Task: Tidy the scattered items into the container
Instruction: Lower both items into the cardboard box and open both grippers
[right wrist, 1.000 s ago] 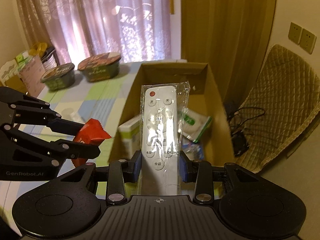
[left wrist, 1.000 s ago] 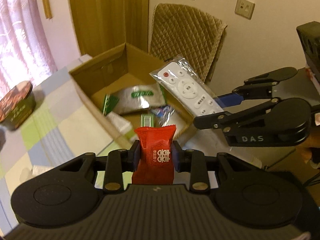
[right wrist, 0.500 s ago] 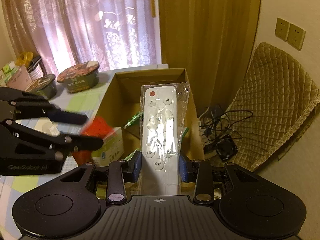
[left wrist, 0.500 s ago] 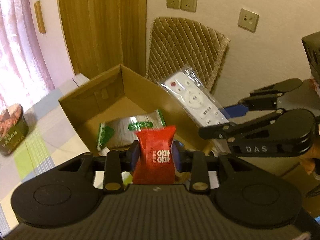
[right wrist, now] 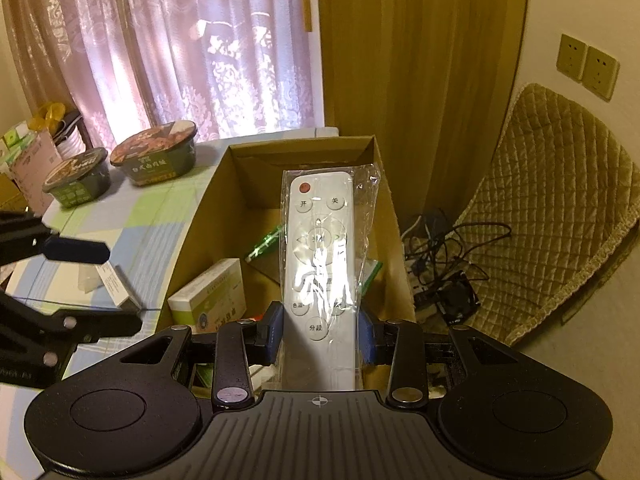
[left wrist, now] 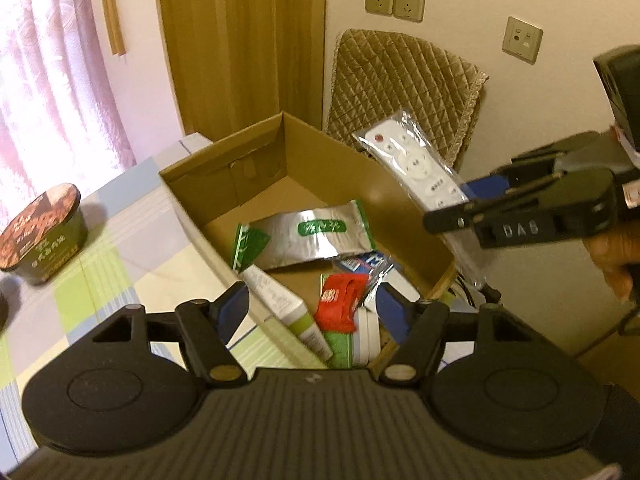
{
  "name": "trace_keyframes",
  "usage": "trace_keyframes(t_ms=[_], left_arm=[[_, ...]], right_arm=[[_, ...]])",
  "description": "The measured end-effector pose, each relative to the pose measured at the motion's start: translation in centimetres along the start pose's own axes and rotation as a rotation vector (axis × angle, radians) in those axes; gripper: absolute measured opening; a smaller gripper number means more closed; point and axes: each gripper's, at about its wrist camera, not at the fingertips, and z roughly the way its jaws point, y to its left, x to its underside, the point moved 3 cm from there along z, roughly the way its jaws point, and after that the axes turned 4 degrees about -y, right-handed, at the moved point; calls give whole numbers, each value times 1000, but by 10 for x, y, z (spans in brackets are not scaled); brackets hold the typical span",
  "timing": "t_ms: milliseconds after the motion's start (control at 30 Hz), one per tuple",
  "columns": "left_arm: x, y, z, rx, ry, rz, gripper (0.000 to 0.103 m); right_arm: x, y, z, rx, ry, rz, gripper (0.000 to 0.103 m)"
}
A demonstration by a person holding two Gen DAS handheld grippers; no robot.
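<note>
Two grippers: L open over box; R clamps remote.

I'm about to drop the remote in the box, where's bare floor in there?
Bare cardboard lies at the far end of the box, between the back wall and the silver pouch. The near end is crowded: red packet, white-green carton, other wrappers.
</note>
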Motion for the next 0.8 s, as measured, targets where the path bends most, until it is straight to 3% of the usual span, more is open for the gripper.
trace_keyframes(t_ms=[200,500,800], left_arm=[[8,8,-7,-7,2,-21,66],[12,19,-14,-24,-5,-40,66],[26,27,-18,-36,5,-64,66]], right_arm=[[-10,7,9,-3,-15,-14,41],[-27,14,13,-21,-110,-28,41],[-15,5,6,-5,-93,13,41]])
